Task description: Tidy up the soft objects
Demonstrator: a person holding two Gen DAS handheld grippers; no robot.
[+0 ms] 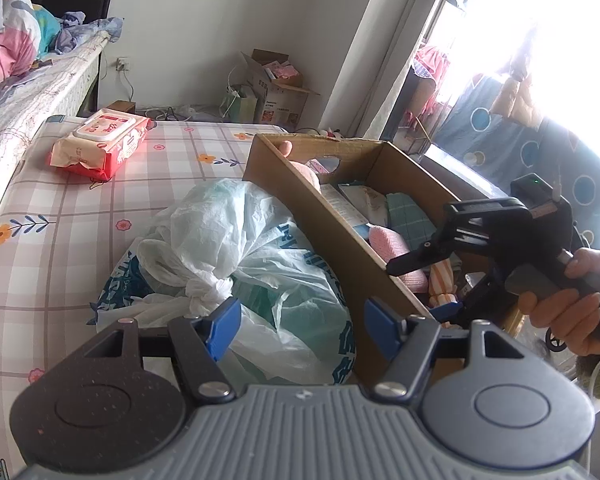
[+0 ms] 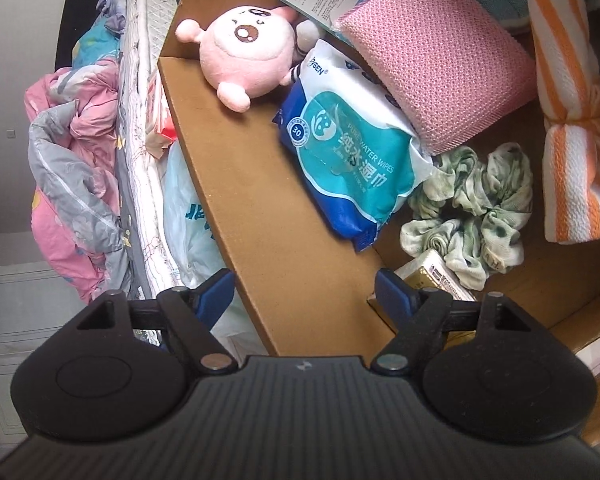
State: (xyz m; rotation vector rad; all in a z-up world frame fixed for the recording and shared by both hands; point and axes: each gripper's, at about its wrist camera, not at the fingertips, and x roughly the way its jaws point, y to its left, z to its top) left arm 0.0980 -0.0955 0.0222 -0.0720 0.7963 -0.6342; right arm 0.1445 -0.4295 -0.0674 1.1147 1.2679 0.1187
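Note:
A cardboard box (image 1: 324, 216) stands on the bed. It holds a pink plush toy (image 2: 246, 54), a blue wipes pack (image 2: 348, 160), a pink cloth roll (image 2: 440, 60), an orange-striped towel (image 2: 568, 120) and a green scrunchie (image 2: 472, 208). My left gripper (image 1: 300, 326) is open above a knotted white plastic bag (image 1: 228, 240) beside the box. My right gripper (image 2: 304, 292) is open and empty, straddling the box's near wall (image 2: 260, 208). It also shows in the left wrist view (image 1: 420, 284), reaching into the box.
A red-and-white wipes pack (image 1: 100, 144) lies on the checked bedsheet (image 1: 60, 220) at the far left. A taller bed with bundled bedding (image 1: 8, 40) is on the left. An open carton (image 1: 276, 88) stands by the far wall. A bright window is on the right.

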